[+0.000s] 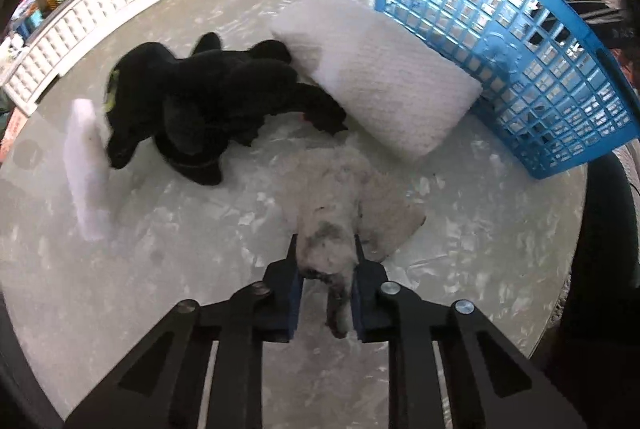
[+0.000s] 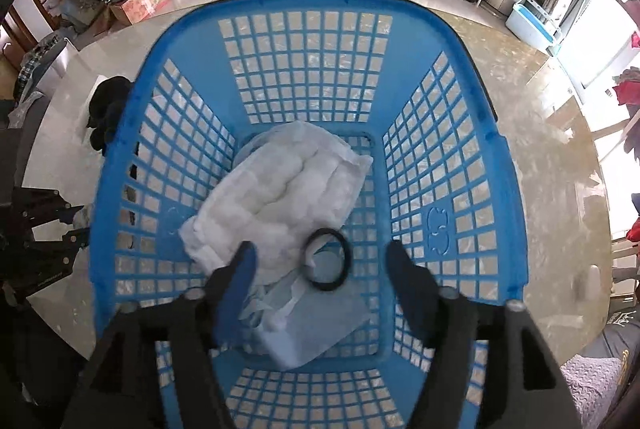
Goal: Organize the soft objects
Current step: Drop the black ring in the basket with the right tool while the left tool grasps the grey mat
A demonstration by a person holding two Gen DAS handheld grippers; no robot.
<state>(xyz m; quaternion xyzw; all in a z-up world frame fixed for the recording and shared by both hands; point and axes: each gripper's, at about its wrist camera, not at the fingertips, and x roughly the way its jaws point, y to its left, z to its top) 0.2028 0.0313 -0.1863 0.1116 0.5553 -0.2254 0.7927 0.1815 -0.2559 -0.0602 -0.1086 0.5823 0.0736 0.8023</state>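
We are clenching the left tongs (image 1: pixel 326 249) on a grubby white plush toy (image 1: pixel 328 213), its pale fur bulging between the two blue pads and a dark-smudged limb dangling below them. The toy is lying on the marbled table (image 1: pixel 160 289), partly over a beige cloth (image 1: pixel 394 225) that is peeking out on its right side. Beyond it, a black plush toy (image 1: pixel 216 97) is sprawling across the table, its far end touching a white knitted pillow (image 1: pixel 376 73). The pillow is leaning against the outer wall of the blue basket (image 1: pixel 520 49). Left of the black toy, a narrow white foam piece (image 1: pixel 86 165) is lying just beside its head; we cannot tell whether the two are touching.

We are holding the right tongs (image 2: pixel 320 261) over the basket's (image 2: pixel 472 165) open mouth, released and gripping nothing, their jaws standing wide apart. Inside the basket, a folded white padded cloth (image 2: pixel 288 185) is resting on the bottom. A black ring (image 2: pixel 325 259) is showing between the spread fingers, over the cloth's near edge and a clear plastic packet (image 2: pixel 316 325); we cannot tell whether it is resting or in the air. Through the basket's left side, part of the black toy (image 2: pixel 110 113) is showing on the table (image 2: pixel 560 157), and the left tongs' dark frame is sitting at the left edge.
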